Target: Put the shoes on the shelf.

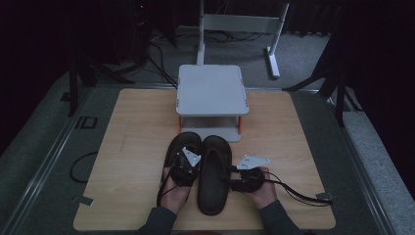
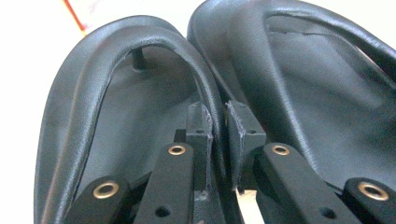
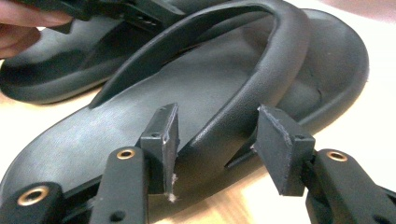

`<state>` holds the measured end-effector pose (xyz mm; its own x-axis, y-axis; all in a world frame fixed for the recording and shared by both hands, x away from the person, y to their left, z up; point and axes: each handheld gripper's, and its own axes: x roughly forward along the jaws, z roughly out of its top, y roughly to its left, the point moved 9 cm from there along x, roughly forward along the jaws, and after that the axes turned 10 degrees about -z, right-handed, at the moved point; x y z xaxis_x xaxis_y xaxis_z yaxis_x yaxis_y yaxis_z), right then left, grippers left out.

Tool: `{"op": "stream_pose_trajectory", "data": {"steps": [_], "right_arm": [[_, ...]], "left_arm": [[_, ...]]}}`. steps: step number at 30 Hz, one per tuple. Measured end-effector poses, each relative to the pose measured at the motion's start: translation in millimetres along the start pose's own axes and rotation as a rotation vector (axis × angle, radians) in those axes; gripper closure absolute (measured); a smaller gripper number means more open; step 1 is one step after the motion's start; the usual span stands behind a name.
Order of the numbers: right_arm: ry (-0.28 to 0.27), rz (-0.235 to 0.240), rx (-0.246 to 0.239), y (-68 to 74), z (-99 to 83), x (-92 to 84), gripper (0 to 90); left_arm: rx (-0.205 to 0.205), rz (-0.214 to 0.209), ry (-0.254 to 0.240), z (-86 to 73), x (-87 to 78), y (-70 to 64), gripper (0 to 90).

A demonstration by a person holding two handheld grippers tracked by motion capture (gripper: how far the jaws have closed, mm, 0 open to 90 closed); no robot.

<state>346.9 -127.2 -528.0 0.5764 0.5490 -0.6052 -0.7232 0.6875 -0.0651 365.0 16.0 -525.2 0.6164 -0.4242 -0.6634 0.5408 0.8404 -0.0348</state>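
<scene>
Right now your left gripper [image 2: 219, 135] pinches the left black rubber sandal's [image 1: 182, 144] strap, while your right gripper's [image 3: 217, 140] spread jaws straddle the right black rubber sandal's [image 1: 214, 174] strap.

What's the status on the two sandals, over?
Left gripper shut on left sandal strap. Right gripper straddling right sandal strap, not clamped. Grey stand just beyond toes.

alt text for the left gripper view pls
The left gripper has its two black jaws pinched shut on the strap edge of the left black sandal. A second black sandal lies touching it on the right.
</scene>
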Motion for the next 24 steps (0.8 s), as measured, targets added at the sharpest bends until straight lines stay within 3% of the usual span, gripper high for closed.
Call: {"op": "stream_pose_trajectory", "data": {"steps": [11,14,19,22,24], "right_arm": [[0.002,0.04,0.041,10.5,-2.8,-4.4,47.9],[-0.002,0.034,0.053,10.2,-2.5,-3.7,48.3],[-0.011,0.038,0.073,10.8,-0.7,-3.7,48.8],[-0.006,0.035,0.064,10.9,-1.1,-3.9,46.4],[0.0,0.031,0.059,10.0,-2.5,-4.9,44.8]], "left_arm": [[-0.071,-0.096,-0.026,-0.5,-8.0,5.8,78.5],[-0.063,-0.107,-0.015,-3.9,-13.4,4.8,78.1],[-0.071,-0.191,-0.019,-5.4,-15.0,0.1,64.4],[-0.087,-0.223,-0.063,-2.9,-21.3,1.0,56.1],[-0.064,-0.219,-0.082,-2.9,-29.1,0.8,52.1]]}}
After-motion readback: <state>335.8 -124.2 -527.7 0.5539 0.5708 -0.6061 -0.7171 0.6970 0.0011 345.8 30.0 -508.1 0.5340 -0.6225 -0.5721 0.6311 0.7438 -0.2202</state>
